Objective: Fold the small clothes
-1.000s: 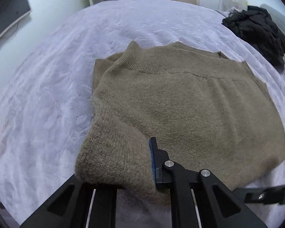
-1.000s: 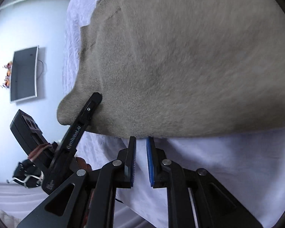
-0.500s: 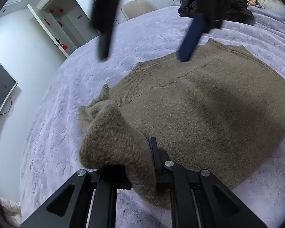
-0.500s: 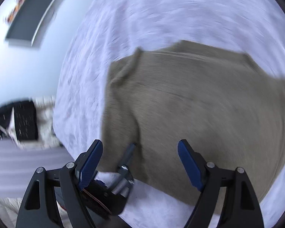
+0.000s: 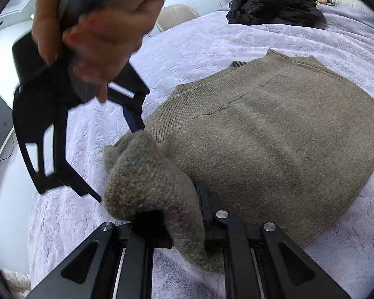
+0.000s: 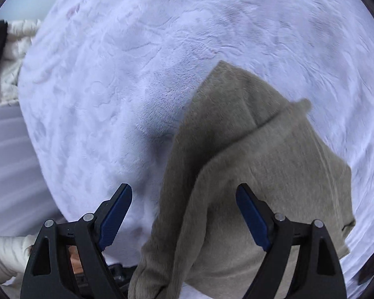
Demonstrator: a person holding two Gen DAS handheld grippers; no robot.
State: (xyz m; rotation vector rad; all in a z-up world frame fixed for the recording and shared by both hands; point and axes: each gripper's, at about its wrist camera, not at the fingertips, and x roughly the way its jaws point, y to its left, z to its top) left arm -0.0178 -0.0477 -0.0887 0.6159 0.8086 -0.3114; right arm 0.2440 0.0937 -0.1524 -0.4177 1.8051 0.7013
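A pale lilac embossed bedspread [image 5: 212, 49] filled both views, with a heap of black clothing [image 5: 271, 0] at about one o'clock in the left wrist view and a dark screen on the wall at nine o'clock. The brown knitted sweater [image 5: 274, 144] lay spread on the bedspread from the centre toward three o'clock, its ribbed collar [image 5: 199, 107] pointing to roughly eleven o'clock.

The left gripper [image 5: 177, 214] was clenched on a bunched corner of the sweater, raised into a hump at about seven o'clock. A second before, that corner had lain flat and the right gripper's jaws had been nearly closed at the garment's near edge. Now the right gripper [image 6: 184, 214] had its blue pads spread wide and held nothing; it had swung up and over, appearing in the left wrist view at ten o'clock, its fingertip [image 5: 134, 122] just beside the collar.

That shift suggested the right gripper was reaching for the collar-side corner, so that both corners could be carried over together for the next fold.
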